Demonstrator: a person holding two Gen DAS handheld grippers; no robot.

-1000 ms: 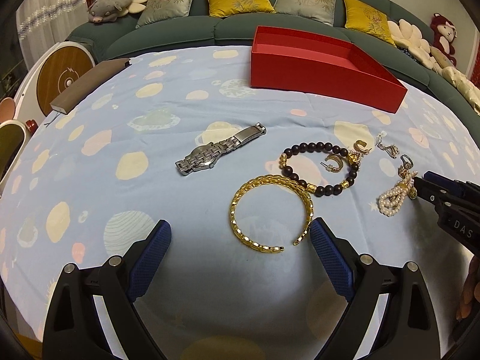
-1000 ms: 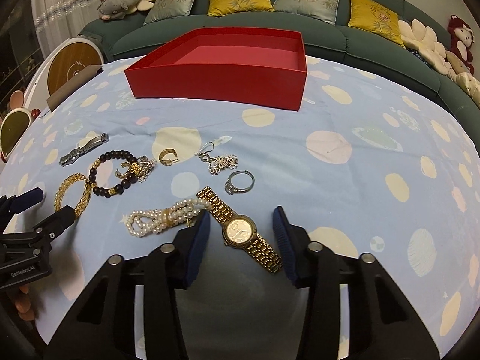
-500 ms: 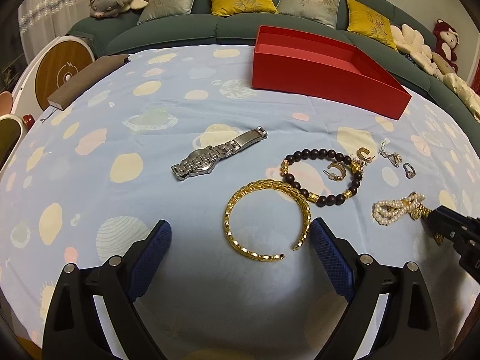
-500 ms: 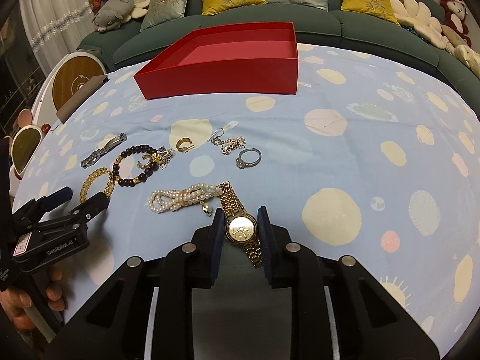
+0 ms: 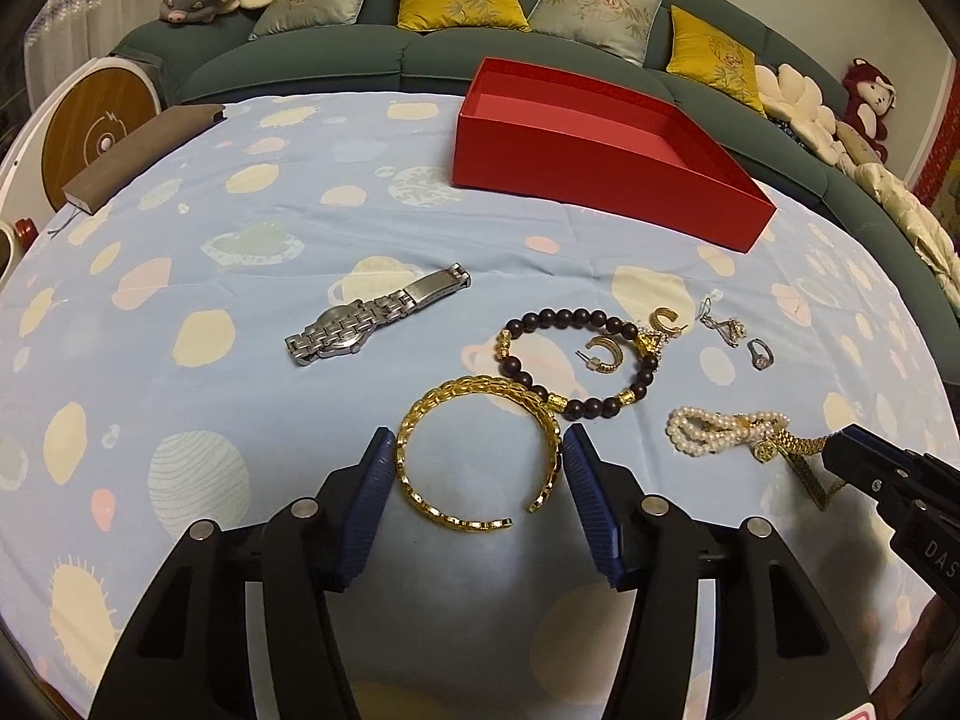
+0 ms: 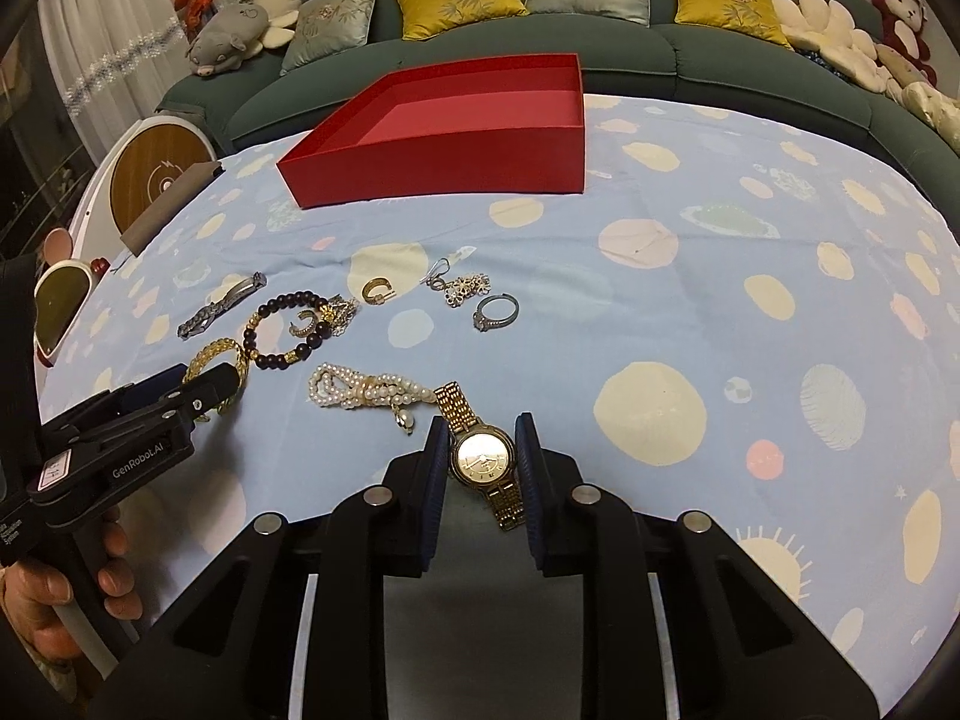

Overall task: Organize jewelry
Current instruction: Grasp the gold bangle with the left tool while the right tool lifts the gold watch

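Right tongs (image 6: pixel 483 459) are pinched on the gold watch (image 6: pixel 482 457) at its case, on the table (image 6: pixel 690 312). Left tongs (image 5: pixel 478 468) sit open around the gold bangle (image 5: pixel 480 456), pads beside its rim. The bangle looks stiff and slippery, so squeeze across its sides; the watch band's floppy.

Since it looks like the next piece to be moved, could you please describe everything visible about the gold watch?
The gold watch has a round pale dial and a gold-coloured link band. It lies flat on the spotted blue cloth, one band end touching the pearl strand. The right hand-held gripper brackets its case, fingers close on either side.
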